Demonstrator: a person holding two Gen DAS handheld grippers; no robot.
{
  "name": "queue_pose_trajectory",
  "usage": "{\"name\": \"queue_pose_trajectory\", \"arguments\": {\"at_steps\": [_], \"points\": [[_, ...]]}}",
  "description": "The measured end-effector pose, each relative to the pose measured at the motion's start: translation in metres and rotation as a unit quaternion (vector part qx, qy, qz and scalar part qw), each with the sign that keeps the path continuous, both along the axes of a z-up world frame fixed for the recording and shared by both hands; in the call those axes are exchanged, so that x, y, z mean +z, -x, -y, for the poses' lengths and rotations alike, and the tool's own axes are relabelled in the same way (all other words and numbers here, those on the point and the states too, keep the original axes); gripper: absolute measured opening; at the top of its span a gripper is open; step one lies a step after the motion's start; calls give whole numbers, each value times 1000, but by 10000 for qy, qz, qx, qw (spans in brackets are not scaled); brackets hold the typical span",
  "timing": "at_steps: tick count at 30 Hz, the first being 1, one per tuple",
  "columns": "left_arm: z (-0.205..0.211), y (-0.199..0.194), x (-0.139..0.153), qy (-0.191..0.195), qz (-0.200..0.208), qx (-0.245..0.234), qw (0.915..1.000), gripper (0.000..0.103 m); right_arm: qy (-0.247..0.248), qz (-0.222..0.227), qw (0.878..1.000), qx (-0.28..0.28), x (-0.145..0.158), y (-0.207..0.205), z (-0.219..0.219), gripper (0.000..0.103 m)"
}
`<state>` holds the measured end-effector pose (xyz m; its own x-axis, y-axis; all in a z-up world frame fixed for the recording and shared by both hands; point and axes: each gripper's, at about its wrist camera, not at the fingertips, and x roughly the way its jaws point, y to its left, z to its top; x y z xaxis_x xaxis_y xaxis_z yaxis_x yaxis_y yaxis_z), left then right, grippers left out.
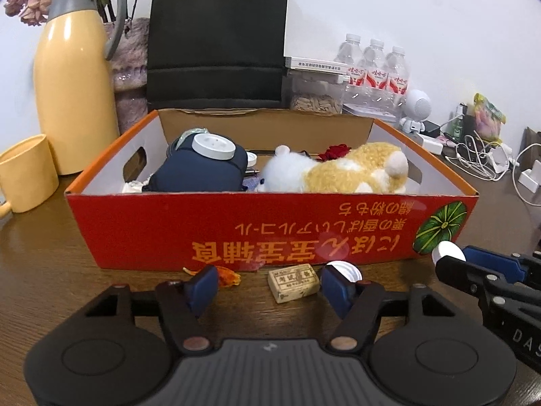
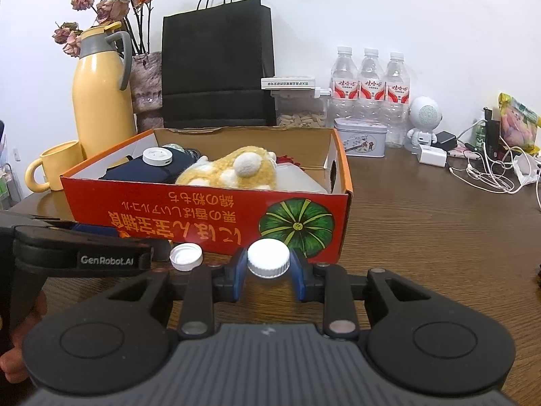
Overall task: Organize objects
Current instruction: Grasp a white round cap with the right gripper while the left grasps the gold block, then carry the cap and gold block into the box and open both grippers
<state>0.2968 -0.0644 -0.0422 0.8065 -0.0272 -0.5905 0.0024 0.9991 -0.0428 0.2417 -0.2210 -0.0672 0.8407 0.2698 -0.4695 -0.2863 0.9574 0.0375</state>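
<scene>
An orange-red cardboard box (image 1: 270, 230) holds a tan-and-white plush toy (image 1: 338, 172) and a navy pouch (image 1: 199, 172) with a white disc on top. In front of it, my left gripper (image 1: 268, 287) is open. A small tan printed block (image 1: 294, 282) lies on the table between its fingers, close to the right one, with no pad pressing on it. An orange scrap (image 1: 230, 275) lies by the left finger. A loose white cap (image 2: 186, 256) rests upside down behind the right finger. My right gripper (image 2: 268, 270) is shut on a white bottle cap (image 2: 268, 262).
A yellow thermos (image 1: 74, 101) and yellow mug (image 1: 27, 172) stand left of the box. A black paper bag (image 1: 216, 40), a seed jar and water bottles (image 1: 375, 67) stand behind it. A tin (image 2: 360, 135), a white robot figure (image 2: 422, 118) and tangled cables (image 2: 490, 176) fill the right.
</scene>
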Motion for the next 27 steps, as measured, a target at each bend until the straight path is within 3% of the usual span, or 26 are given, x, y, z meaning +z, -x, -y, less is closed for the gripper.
{"name": "queue_pose_trajectory", "arguments": {"at_steps": [4,11,27], "points": [[5,1,0,-83,21,44,10000,61,10,5,10000,10,0,1,-1,28],[18,5,2,-166,-21,-85,9998,29,26,-4,10000,11,0,1,-2,28],[6,16,9,-65,-8,-37,10000,27,-93,92,9999,45,5,4,2,28]]}}
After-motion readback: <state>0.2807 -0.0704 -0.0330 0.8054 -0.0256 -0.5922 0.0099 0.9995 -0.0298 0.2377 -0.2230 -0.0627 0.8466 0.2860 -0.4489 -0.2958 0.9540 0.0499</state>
